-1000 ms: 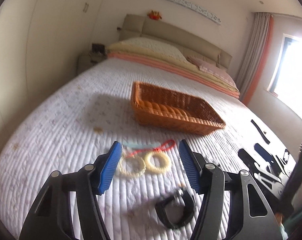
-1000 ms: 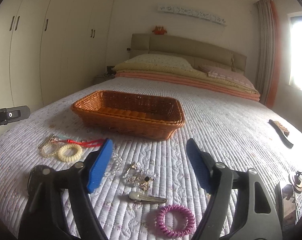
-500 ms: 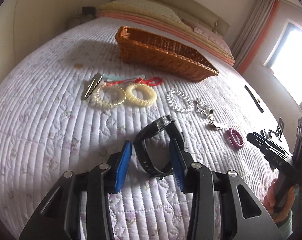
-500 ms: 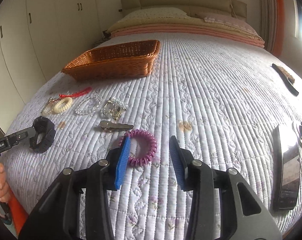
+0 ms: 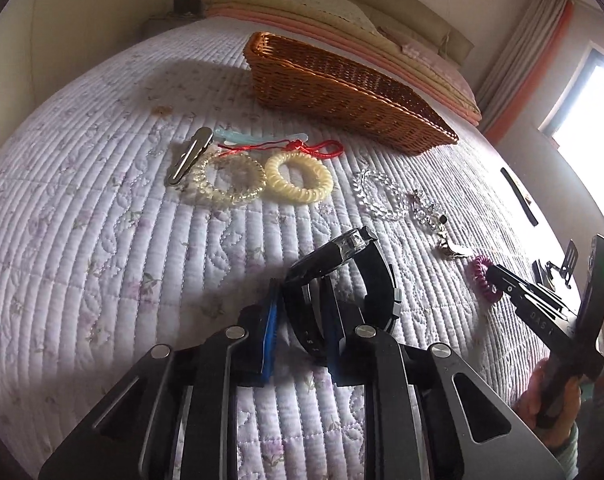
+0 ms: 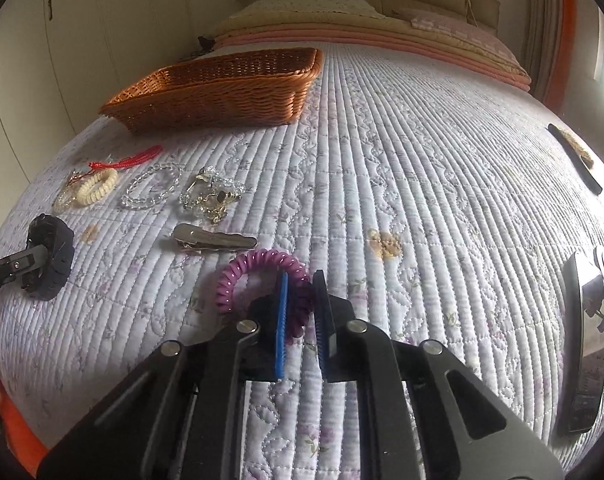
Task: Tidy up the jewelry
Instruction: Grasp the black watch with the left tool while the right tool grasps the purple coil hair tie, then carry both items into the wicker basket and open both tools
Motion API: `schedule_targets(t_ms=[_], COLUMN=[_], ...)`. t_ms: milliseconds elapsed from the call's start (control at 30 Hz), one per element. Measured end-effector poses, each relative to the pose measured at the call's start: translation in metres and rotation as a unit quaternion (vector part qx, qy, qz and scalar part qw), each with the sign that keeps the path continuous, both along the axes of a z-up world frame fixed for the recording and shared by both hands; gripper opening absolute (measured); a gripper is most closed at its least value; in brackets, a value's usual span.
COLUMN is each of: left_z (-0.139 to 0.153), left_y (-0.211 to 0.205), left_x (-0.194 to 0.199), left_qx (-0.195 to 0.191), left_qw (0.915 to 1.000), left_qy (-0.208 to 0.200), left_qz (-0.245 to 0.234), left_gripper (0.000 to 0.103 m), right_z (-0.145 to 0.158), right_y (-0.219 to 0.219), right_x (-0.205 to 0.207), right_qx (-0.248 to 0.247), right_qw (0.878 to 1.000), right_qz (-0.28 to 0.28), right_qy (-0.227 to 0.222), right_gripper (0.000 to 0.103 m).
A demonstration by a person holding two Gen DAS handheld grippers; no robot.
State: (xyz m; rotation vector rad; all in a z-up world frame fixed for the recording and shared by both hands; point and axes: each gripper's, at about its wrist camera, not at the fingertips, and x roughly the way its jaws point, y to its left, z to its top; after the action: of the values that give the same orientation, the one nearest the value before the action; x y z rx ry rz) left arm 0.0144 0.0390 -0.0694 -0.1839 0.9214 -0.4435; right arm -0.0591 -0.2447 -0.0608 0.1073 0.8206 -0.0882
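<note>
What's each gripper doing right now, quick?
Left gripper: shut on the black watch, pinching its strap.
Right gripper: shut on the purple coil hair tie, which lies on the bed quilt.

Your left camera sits low and close over the bed point(image 5: 102, 240), looking toward the basket point(image 5: 342, 88). Your right camera looks the same way. Both see the basket and pillows point(image 6: 302, 4).

The right gripper point(image 5: 492, 280) body shows pale letters, seemingly "DAS", in the left wrist view. In the right wrist view the left gripper point(image 6: 38, 258) bears "AI", cut off.
</note>
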Motion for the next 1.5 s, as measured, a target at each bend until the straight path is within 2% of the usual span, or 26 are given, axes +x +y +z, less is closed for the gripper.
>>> schedule_targets(t_ms=[67,267,433,567,733,900,1000,1100,1267,1400,1500], left_z=[0.000,0.005,0.042,0.082,0.121,0.125,0.111,0.088,0.063,0.055,0.053], left_y=[0.000,0.008,0.010,0.001,-0.024,-0.052,-0.073,-0.088,-0.095,-0.099,-0.098], left_x=[-0.002,-0.008,-0.006,0.014,0.067,0.134,0.178,0.203,0.222,0.223,0.225], left_qx=[0.004,-0.030,-0.044,-0.052,-0.044,-0.028,-0.001,0.026,0.055,0.073,0.068], left_qw=[0.9999,0.9990,0.9963,0.9924,0.9883,0.9896,0.9930,0.9955,0.9967,0.9956,0.9963], left_qy=[-0.009,-0.031,-0.074,-0.112,-0.146,-0.141,-0.118,-0.090,-0.057,-0.054,-0.047], left_qz=[0.002,0.011,0.008,0.000,-0.003,-0.009,-0.014,-0.015,-0.016,-0.021,-0.025], left_gripper=[0.013,0.013,0.013,0.013,0.013,0.013,0.013,0.013,0.013,0.013,0.017], right_z=[0.005,0.028,0.067,0.107,0.140,0.130,0.110,0.090,0.066,0.055,0.051], right_y=[0.002,0.013,0.020,0.023,0.023,0.017,0.012,0.006,0.016,0.019,0.019], right_x=[-0.003,-0.006,0.004,0.033,0.103,0.187,0.232,0.265,0.286,0.285,0.288], right_qx=[0.005,0.009,0.018,0.021,0.006,0.010,0.014,0.031,0.008,0.000,0.031], right_qw=[1.000,0.999,0.996,0.991,0.989,0.995,0.998,0.999,0.997,0.997,0.996], right_qz=[0.002,0.009,0.026,0.044,0.049,0.047,0.041,0.041,0.049,0.046,0.051], right_qy=[-0.009,-0.042,-0.086,-0.121,-0.136,-0.090,-0.042,0.004,0.055,0.067,0.072], right_gripper=[0.009,0.009,0.009,0.009,0.009,0.009,0.009,0.009,0.009,0.010,0.010])
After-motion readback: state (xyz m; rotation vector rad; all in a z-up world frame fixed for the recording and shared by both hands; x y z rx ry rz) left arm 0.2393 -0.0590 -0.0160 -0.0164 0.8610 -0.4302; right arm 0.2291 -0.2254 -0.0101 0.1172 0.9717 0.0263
